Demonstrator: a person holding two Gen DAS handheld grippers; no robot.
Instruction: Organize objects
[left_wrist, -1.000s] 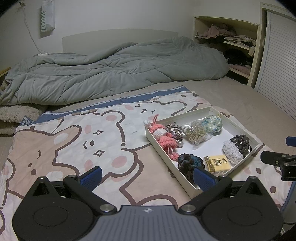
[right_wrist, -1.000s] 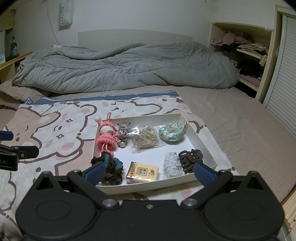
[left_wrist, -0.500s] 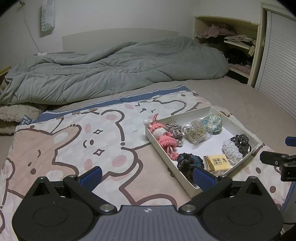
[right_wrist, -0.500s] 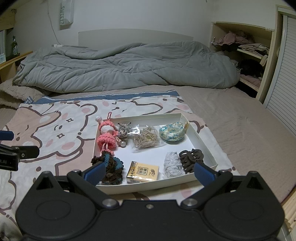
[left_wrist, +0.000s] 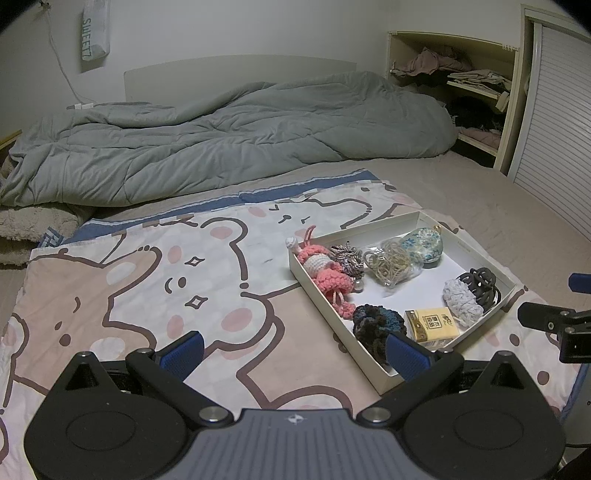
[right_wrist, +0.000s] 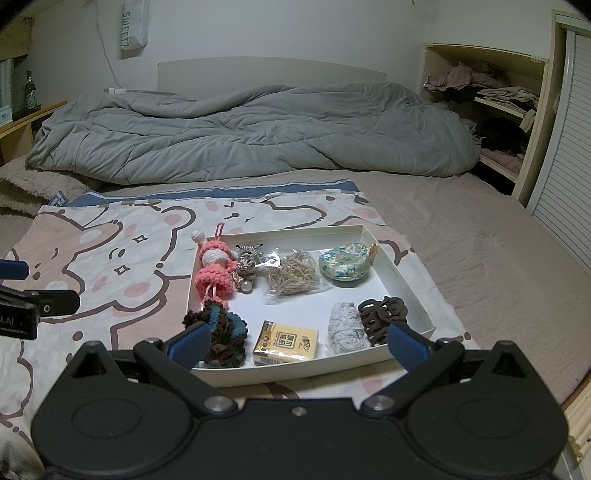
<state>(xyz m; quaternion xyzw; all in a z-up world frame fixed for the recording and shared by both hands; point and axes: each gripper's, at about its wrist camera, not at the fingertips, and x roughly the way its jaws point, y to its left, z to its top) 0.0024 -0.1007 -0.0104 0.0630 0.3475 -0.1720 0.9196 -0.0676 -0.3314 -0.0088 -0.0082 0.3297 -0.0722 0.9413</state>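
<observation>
A white tray (right_wrist: 402, 275) lies on a cartoon-print blanket (right_wrist: 122, 251) on the bed. It holds a pink crochet doll (right_wrist: 214, 269), a striped hair tie (right_wrist: 246, 264), a bag of rubber bands (right_wrist: 293, 275), a floral pouch (right_wrist: 345, 264), a dark scrunchie (right_wrist: 223, 334), a yellow packet (right_wrist: 286, 343), a grey scrunchie (right_wrist: 345, 326) and a black hair claw (right_wrist: 382, 314). My right gripper (right_wrist: 297, 345) is open and empty at the tray's near edge. My left gripper (left_wrist: 293, 350) is open and empty over the blanket, left of the tray (left_wrist: 317, 291).
A rumpled grey duvet (right_wrist: 240, 133) fills the far half of the bed. Open shelves with clothes (right_wrist: 495, 99) and a slatted door (right_wrist: 569, 155) stand at the right. The bed's wooden edge (right_wrist: 576, 417) runs along the right.
Both grippers have drifted very slightly; the tray and its contents have not moved.
</observation>
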